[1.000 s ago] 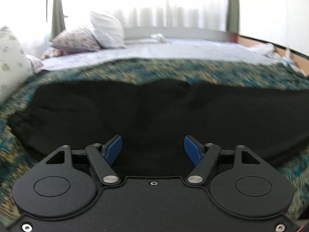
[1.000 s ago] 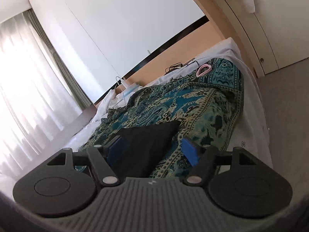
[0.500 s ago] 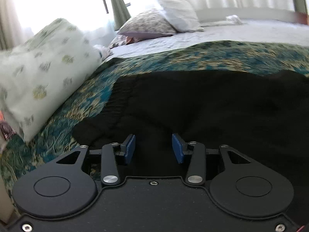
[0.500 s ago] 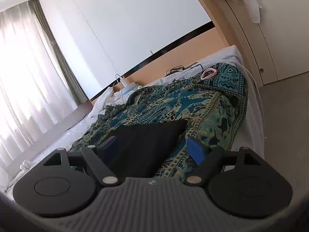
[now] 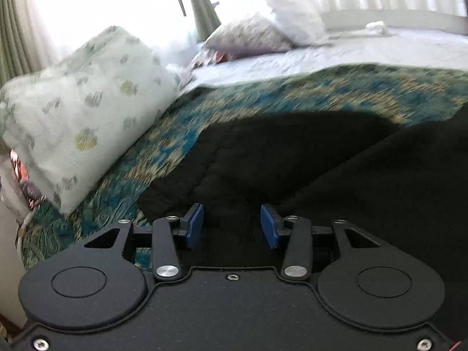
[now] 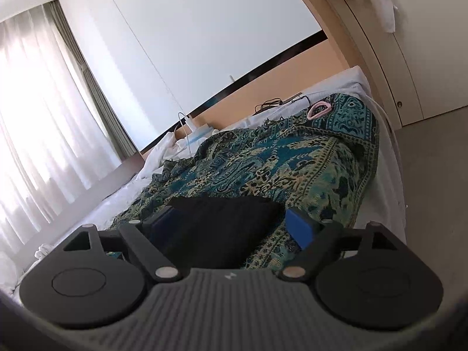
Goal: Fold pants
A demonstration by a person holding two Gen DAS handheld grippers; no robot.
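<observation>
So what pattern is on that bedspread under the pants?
The bedspread has a teal, blue and cream paisley-style print, clearest in the right wrist view.

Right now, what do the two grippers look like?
Left gripper: glossy black plate, two round discs, silver pivot screws, black linkage arms, blue pads on the fingers. Right gripper: same build, but its plate is ribbed grey with a small white mark.
</observation>
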